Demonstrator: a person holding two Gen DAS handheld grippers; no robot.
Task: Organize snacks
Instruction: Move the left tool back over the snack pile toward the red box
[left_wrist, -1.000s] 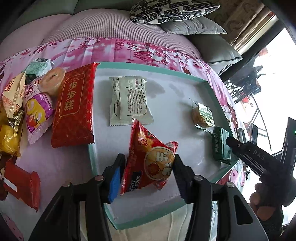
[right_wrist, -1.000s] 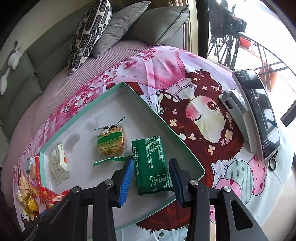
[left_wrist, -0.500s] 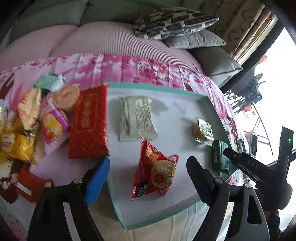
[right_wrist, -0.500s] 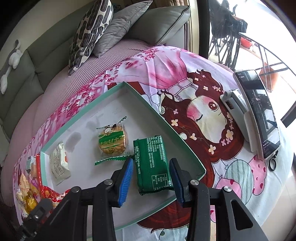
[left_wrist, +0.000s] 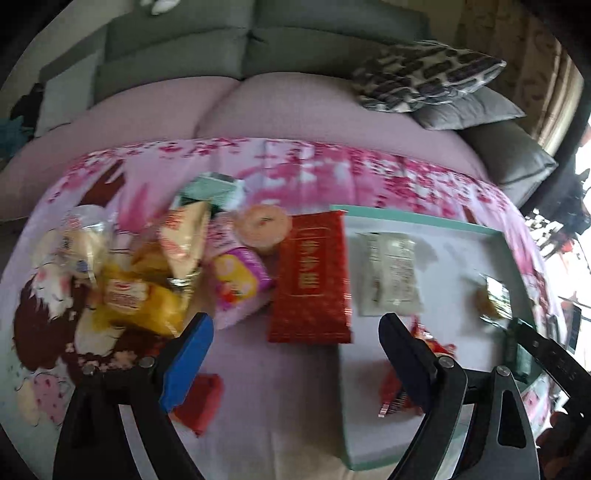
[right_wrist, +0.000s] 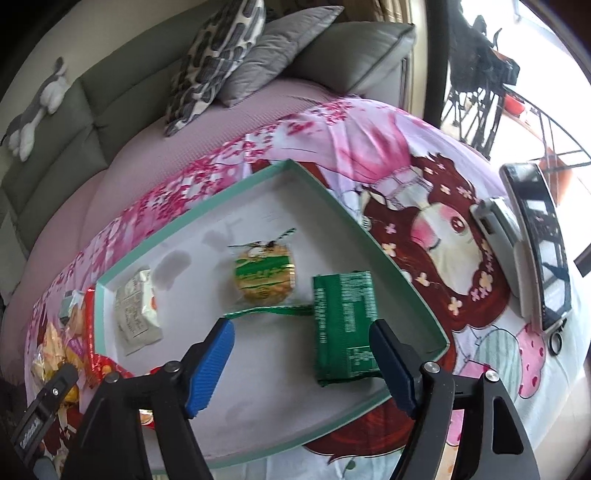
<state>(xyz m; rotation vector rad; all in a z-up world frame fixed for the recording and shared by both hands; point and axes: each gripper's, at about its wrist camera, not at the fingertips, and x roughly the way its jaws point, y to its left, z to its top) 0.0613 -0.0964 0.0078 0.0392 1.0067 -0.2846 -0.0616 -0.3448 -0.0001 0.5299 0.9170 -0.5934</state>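
Hovering over the tray (right_wrist: 258, 181), right gripper (right_wrist: 301, 349) has just been opening; jaws stand wide, pads clear of the green packet (right_wrist: 341, 317), which lies flat between them at centre-right of frame. Round biscuit pack (right_wrist: 264, 277) sits just left of it; white packet (right_wrist: 135, 310) further left. Left gripper (left_wrist: 295, 352) has likewise just been opening, wide, holding nothing. Large red packet (left_wrist: 312, 280) lies above its gap, overlapping the tray's left rim. Loose snack pile (left_wrist: 155, 280) at left of frame. Left view blurred.
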